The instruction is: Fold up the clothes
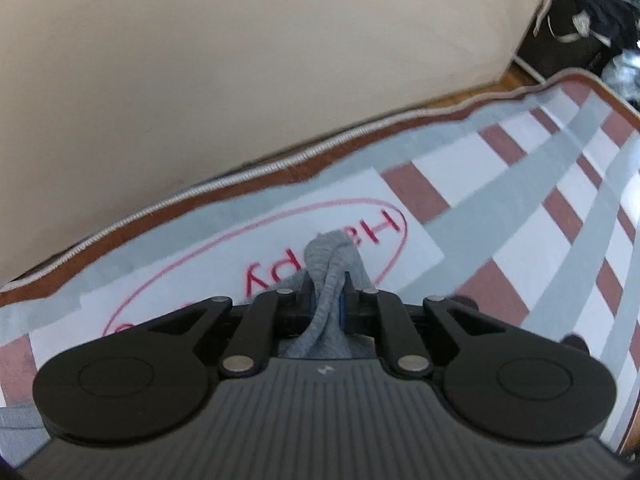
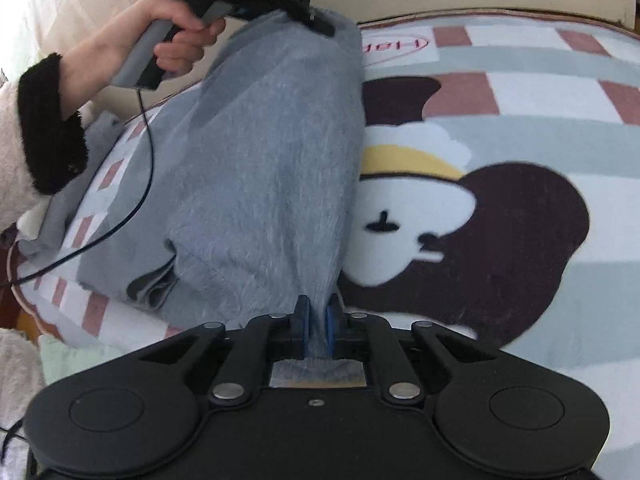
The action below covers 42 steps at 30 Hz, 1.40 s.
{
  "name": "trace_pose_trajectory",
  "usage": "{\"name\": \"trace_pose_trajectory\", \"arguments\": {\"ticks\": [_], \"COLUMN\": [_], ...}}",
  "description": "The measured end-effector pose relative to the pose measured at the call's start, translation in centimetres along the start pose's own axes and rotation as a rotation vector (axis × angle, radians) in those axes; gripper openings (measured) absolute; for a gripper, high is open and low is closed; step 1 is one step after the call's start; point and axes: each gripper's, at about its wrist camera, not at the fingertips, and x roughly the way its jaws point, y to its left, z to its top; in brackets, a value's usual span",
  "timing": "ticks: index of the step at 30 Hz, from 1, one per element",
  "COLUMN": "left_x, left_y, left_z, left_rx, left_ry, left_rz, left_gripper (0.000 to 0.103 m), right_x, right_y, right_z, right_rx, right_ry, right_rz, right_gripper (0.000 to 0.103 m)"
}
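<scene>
A grey fleece garment point(image 2: 256, 168) hangs stretched between my two grippers above a patterned blanket point(image 2: 520, 128). My right gripper point(image 2: 318, 312) is shut on its near edge. My left gripper point(image 1: 328, 280) is shut on a bunched grey corner point(image 1: 328, 256) of the same garment; it also shows in the right wrist view point(image 2: 320, 24) at the far end of the cloth, held by a hand point(image 2: 176, 36). The garment's lower part drapes onto the blanket at left.
The blanket has grey, white and brown-red stripes point(image 1: 520, 184), a red oval with lettering point(image 1: 256, 256) and a cartoon bear face point(image 2: 440, 216). A cream wall or headboard point(image 1: 240, 60) runs behind. Dark clutter point(image 1: 592, 20) lies at far right. A black cable point(image 2: 148, 168) hangs from the left gripper.
</scene>
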Motion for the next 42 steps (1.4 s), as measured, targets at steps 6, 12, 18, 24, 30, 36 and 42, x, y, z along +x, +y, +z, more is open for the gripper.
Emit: {"name": "trace_pose_trajectory", "arguments": {"ticks": [6,12,18,24,30,36,42], "left_x": [-2.1,-2.6,-1.5,-2.9,-4.2,-9.0,-9.1], "left_y": [0.9,0.9,0.6,0.1,-0.4,2.8,5.9], "left_z": [0.6,1.0,0.9,1.0,1.0,0.4,-4.4], "left_rx": [0.018,0.078,0.06,0.046,0.033,0.074,0.046], "left_ry": [-0.076,-0.036,-0.01,-0.141,-0.271,-0.328,-0.183], "left_rz": [0.016,-0.154,-0.157,-0.013,0.132,-0.001,-0.049], "left_gripper": [0.005,0.013,0.036,0.006,0.008,0.058,0.063], "right_x": [-0.9,-3.4,2.7,4.9,3.7,3.1,1.6], "right_y": [0.5,0.9,-0.8,0.2,0.7,0.8,-0.1], "right_z": [1.2,7.3,13.3,11.4,8.9,7.4,4.3], "right_rx": [-0.131,-0.259,-0.087,-0.123,-0.153,-0.157,-0.096], "right_ry": [0.044,-0.126,-0.154,-0.101,-0.076,-0.007,0.043], "right_rz": [0.003,-0.035,0.019,0.053,-0.032,-0.095,-0.011], "right_gripper": [0.01,0.064,0.068,0.052,0.052,0.062,0.062]}}
